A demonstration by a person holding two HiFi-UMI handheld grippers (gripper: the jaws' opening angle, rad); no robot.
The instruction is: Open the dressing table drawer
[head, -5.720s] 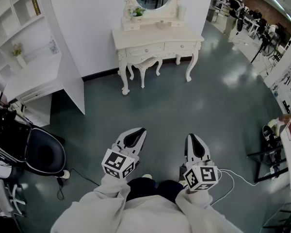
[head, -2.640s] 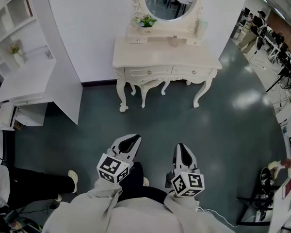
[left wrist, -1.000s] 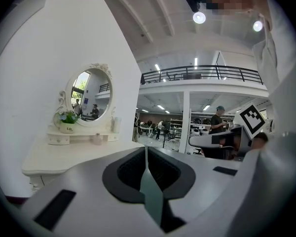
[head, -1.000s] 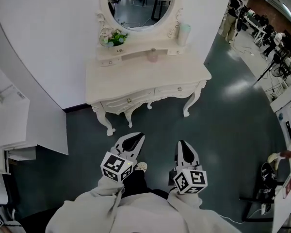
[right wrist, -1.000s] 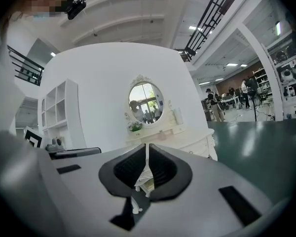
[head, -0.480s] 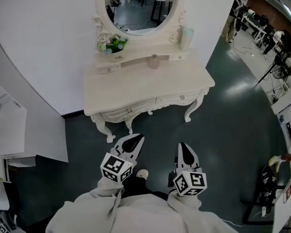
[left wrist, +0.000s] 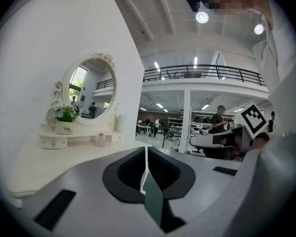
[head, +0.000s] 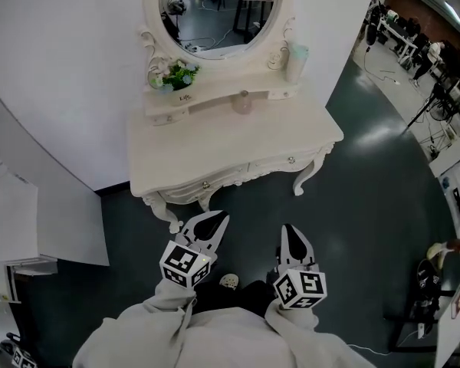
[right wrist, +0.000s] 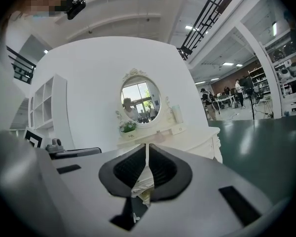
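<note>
L gripper [head: 217,219] jaws shut, nothing between; R gripper [head: 289,230] to its right same, shut and empty, both held low over the floor [head: 368,205] on the near side of the dressing table [head: 230,140]. Table is far-centre against the white wall [head: 61,67], both front drawers [head: 207,184] closed and apart from the grippers. On top, L to R: flower pot [head: 176,75], small jar [head: 244,102], pale bottle [head: 295,52], w/ oval mirror [head: 215,6] behind.

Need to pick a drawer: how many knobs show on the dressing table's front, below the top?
2: left knob on the front's left half, right knob on its right half. The tabletop overhang may hide others.
</note>
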